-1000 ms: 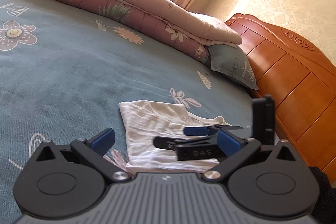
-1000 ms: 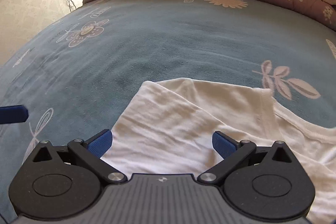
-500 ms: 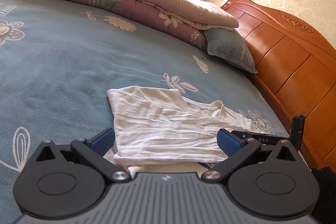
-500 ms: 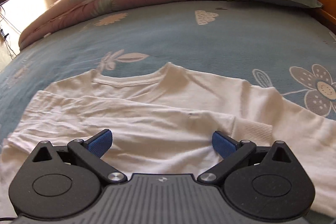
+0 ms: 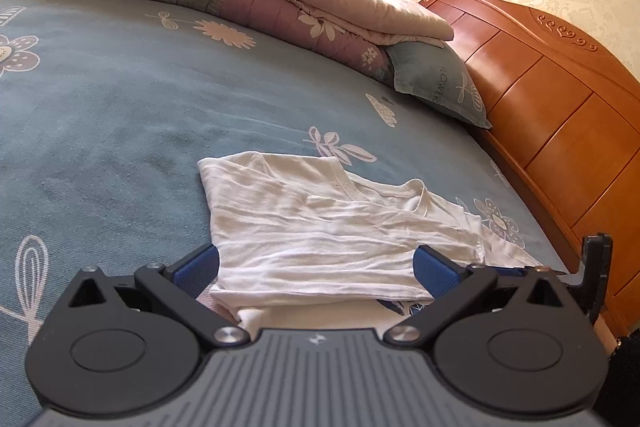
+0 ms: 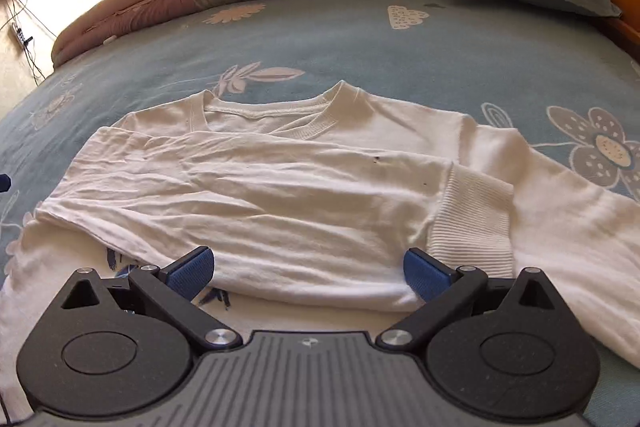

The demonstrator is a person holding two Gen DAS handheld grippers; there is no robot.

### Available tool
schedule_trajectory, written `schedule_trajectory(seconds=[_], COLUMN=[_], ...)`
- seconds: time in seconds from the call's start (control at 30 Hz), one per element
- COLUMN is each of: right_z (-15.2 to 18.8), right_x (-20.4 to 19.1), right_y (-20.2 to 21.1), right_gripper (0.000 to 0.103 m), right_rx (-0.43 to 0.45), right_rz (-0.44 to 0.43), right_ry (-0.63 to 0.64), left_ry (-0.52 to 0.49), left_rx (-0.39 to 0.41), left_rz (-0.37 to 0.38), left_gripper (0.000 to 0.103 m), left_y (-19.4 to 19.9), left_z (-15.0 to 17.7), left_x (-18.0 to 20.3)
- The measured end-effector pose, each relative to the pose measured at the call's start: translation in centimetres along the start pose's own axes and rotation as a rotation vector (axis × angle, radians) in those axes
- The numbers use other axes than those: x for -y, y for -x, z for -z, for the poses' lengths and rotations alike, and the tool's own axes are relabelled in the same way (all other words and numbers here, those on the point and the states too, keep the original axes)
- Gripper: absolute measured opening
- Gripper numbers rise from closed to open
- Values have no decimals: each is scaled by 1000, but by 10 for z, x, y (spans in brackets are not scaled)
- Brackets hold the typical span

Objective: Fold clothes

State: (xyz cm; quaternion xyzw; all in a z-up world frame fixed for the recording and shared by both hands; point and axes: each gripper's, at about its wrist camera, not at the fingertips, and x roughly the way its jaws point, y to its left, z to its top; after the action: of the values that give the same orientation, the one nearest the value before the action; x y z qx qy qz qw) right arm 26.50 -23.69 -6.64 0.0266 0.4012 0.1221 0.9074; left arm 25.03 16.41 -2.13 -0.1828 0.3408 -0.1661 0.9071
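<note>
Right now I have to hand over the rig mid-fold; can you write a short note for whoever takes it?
Left gripper: open, empty, low over the near-left edge of the white shirt.
Right gripper: open, empty, at the near edge of the shirt by the ribbed cuff.
Shirt lies on the blue bedsheet, collar toward the far side.
Done: one long sleeve is folded across the chest.
Left: the other sleeve is spread out to the right; fold it in, then fold the body.

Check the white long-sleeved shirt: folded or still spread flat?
Partly folded. The white shirt has one sleeve laid across its body, ribbed cuff on top; the other sleeve lies spread outward.
</note>
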Motion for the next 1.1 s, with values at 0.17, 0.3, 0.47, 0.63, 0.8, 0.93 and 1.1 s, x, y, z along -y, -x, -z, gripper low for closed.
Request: schedule_trajectory(seconds=[0.17, 0.3, 0.47, 0.63, 0.8, 0.93, 1.1], right_z=[-3, 7, 26, 59, 74, 77, 76], right_x=[-26, -39, -28, -25, -22, -21, -20], right_y=[-2, -11, 27, 29, 34, 34, 34], right_gripper=[103, 103, 103, 103, 103, 103, 103], right_rx=[20, -30, -28, -46, 54, 81, 69], right_rz=[-19, 59, 114, 139, 135, 134, 129], right_ry=[41, 89, 25, 64, 50, 49, 56], left_ry=[2, -5, -9, -73, -106, -125, -86], left_rx=[-6, -12, -35, -81, -105, -98, -94], left_rz=[-4, -4, -27, -56, -6, 64, -32], left_gripper=[102, 102, 102, 102, 102, 102, 102], left_y=[-3, -5, -13, -25, -45, -78, -131], left_z=[1, 2, 5, 14, 6, -19, -42], left_x=[0, 2, 3, 20, 45, 54, 20])
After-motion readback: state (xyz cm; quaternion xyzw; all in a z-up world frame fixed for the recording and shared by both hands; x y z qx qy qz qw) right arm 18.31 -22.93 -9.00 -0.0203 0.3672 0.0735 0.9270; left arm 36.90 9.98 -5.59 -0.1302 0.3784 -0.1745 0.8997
